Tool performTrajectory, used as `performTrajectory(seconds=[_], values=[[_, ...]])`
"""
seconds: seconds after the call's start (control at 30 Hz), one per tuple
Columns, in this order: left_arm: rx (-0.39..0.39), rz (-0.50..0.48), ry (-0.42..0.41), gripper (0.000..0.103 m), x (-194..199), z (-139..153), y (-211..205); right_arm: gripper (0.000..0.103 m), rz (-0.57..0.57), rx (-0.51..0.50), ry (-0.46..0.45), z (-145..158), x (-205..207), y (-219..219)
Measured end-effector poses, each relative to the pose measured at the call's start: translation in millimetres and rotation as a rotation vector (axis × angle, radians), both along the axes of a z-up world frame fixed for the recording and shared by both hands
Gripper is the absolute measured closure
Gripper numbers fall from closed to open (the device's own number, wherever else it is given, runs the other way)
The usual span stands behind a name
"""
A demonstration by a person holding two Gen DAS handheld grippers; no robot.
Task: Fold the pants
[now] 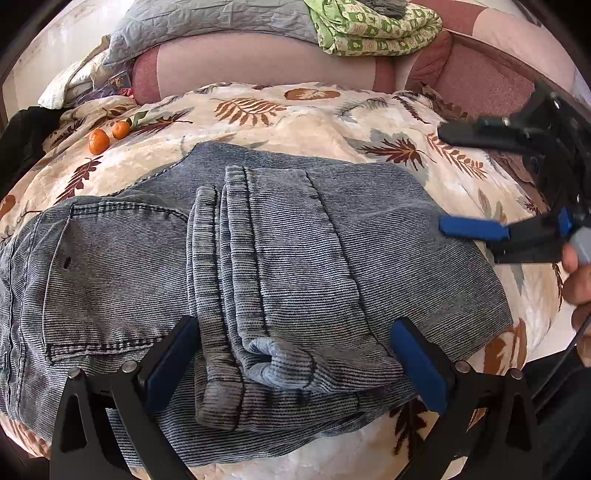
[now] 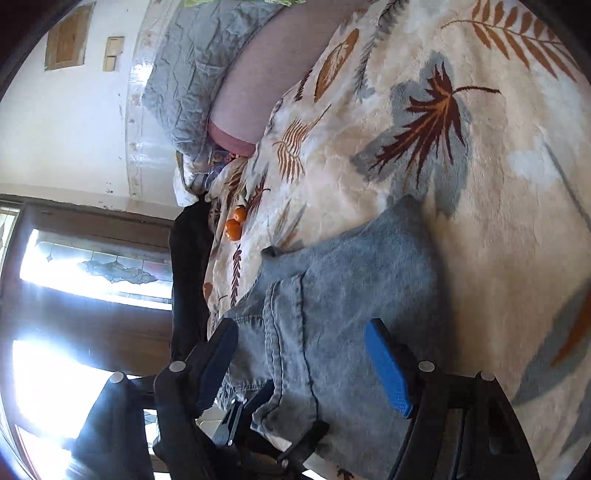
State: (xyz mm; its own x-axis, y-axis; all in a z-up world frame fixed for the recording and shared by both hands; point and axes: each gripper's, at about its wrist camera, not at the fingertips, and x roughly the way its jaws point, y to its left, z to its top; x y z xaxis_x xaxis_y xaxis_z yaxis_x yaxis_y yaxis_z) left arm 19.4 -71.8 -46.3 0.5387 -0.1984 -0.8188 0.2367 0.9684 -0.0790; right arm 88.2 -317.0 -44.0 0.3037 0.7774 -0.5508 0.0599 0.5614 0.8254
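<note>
1. The pants (image 1: 236,266) lie folded into a compact bundle on the leaf-print blanket (image 1: 332,122) that covers the bed, with the legs doubled over on top of the seat and pocket part.
2. The left gripper (image 1: 295,358) has its jaws spread wide, one blue pad on each side of the folded leg stack near the bundle's close edge. The rolled hem end sits in the gap between the pads (neither pad visibly presses the cloth).
3. The right gripper (image 1: 476,192) reaches in from the right side in the left wrist view. Its jaws stand far apart, the lower blue pad touching or just over the right edge of the denim and the upper black finger out above the blanket.
4. In the right wrist view, the right gripper (image 2: 306,358) straddles the pants (image 2: 340,280) with nothing clamped, and the cloth fills the space between its fingers.
5. Two oranges (image 1: 107,136) rest on the blanket beyond the far left corner of the pants, well apart from both grippers.
6. A grey quilt (image 1: 207,26) and a green patterned cloth (image 1: 373,29) are heaped on the pink headboard (image 1: 258,62) behind the bed.
</note>
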Motion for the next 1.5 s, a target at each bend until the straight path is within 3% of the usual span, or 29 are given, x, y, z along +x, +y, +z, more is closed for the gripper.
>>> performTrajectory(seconds=[0.07, 0.13, 0.27, 0.37, 0.47, 0.67, 0.8, 0.93, 1.5], values=[[0.014, 0.0, -0.01, 0.001, -1.3, -1.1, -1.9, 0.02, 0.01, -0.046, 0.062, -18.6, -5.3, 0.5], [0.027, -0.006, -0.027, 0.001, -3.8, -1.8, -2.8, 0.02, -0.024, -0.008, 0.05, -17.4, -9.8, -5.8], [0.021, -0.005, -0.05, 0.001, -6.6, -2.5, -1.3, 0.02, -0.027, 0.005, -0.057, 10.1, -21.8, -10.3], [0.032, 0.004, -0.069, 0.001, -7.8, -3.4, -3.7, 0.019, -0.022, -0.002, -0.11, 10.0, -33.7, -14.9], [0.046, 0.012, -0.092, 0.0, -9.1, -4.8, -5.7, 0.018, -0.077, -0.002, -0.029, -10.5, -37.5, -21.9], [0.047, 0.018, -0.121, 0.0, -11.0, -5.8, -5.2, 0.018, -0.06, -0.004, -0.071, -2.0, -41.0, -23.7], [0.052, 0.02, -0.134, 0.0, -12.4, -6.4, -6.1, 0.018, -0.033, -0.047, -0.029, -11.3, -38.6, -18.3], [0.052, 0.02, -0.14, 0.0, -13.5, -6.5, -5.9, 0.018, -0.021, -0.081, -0.049, -9.0, -39.2, -13.8], [0.053, 0.022, -0.146, 0.0, -14.3, -6.5, -6.4, 0.016, -0.029, -0.085, -0.055, -11.8, -39.6, -13.8]])
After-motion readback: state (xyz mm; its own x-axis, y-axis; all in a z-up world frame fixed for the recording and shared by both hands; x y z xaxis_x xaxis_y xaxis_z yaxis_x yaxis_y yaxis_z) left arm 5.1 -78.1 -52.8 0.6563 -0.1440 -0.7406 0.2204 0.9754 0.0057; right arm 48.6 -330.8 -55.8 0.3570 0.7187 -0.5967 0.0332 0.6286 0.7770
